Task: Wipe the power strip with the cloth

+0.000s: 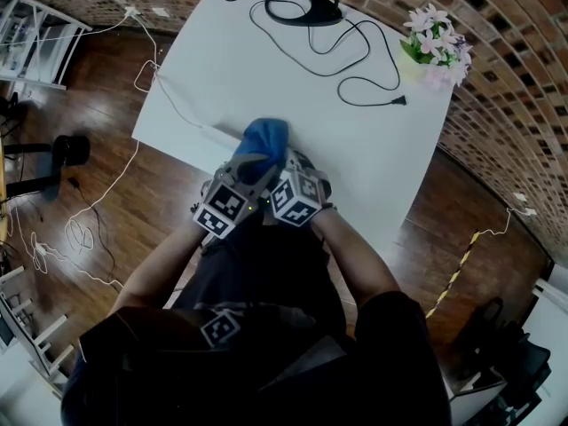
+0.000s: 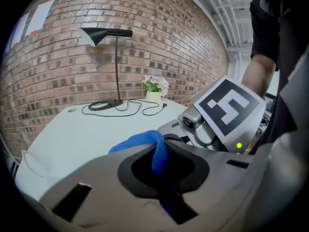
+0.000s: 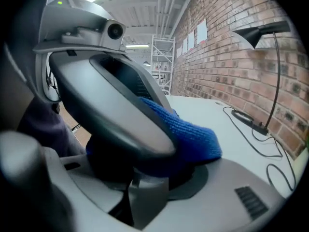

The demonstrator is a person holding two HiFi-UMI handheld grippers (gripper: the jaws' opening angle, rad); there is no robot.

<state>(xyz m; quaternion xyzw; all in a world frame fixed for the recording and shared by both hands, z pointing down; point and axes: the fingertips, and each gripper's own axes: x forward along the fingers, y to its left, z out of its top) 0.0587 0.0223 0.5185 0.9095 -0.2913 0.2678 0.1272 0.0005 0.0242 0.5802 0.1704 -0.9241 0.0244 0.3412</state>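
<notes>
grip: left hand-held gripper point(image 2: 160, 164) clenched on a fold of blue cloth point(image 1: 264, 138), right hand-held gripper point(image 3: 159, 154) clamped on its bunched bulk | place: side by side at near edge of table point(image 1: 293, 69) | target: white power strip point(image 1: 216, 136) just left of cloth, seemingly partly beneath, long axis along that edge | next: probably leftward sweep, left side nearer
</notes>
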